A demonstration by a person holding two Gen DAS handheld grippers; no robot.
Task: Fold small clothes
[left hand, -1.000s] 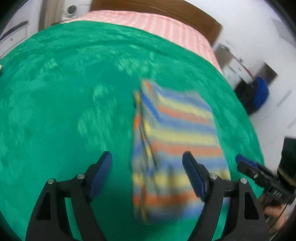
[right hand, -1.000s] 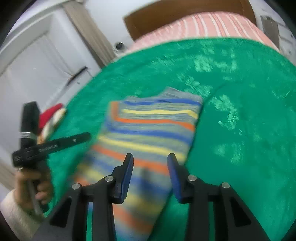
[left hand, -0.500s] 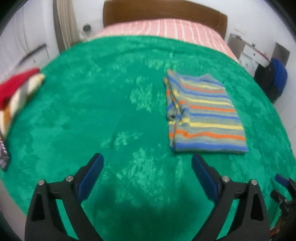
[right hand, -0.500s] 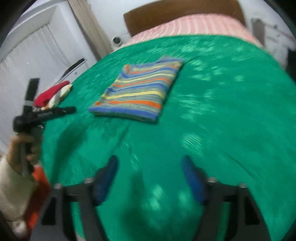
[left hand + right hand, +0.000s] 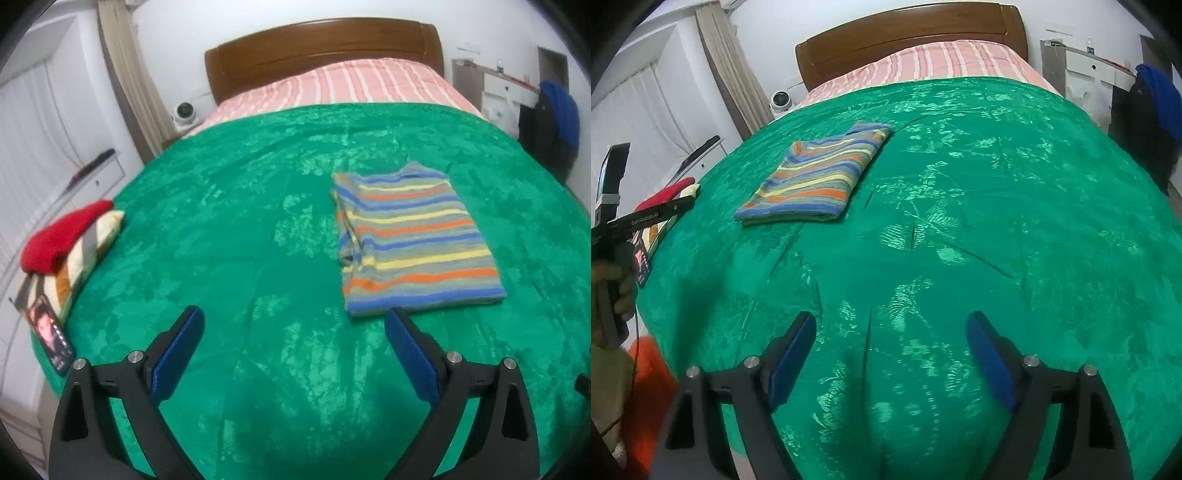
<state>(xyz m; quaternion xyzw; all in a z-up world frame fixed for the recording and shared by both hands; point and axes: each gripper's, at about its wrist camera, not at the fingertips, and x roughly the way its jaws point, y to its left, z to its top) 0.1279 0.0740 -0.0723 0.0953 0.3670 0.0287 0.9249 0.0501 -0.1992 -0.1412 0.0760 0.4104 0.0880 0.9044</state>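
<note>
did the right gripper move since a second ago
Yes. The right gripper has pulled back off the striped shirt, which now lies far ahead toward the headboard; its empty jaws have just been opening.

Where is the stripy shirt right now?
The stripy shirt lies folded flat on the green blanket, right of centre in the left wrist view, beyond the left gripper's open fingers.

Soft, even indoor light fills both views, with no hard shadows. The green blanket [image 5: 258, 229] shows pale shiny patches of glare across its nap. Fisheye distortion bows the headboard [image 5: 321, 48] and bends the room's edges, with black vignetting in the corners. Focus is fairly sharp; the near gripper arms look slightly soft.
</note>
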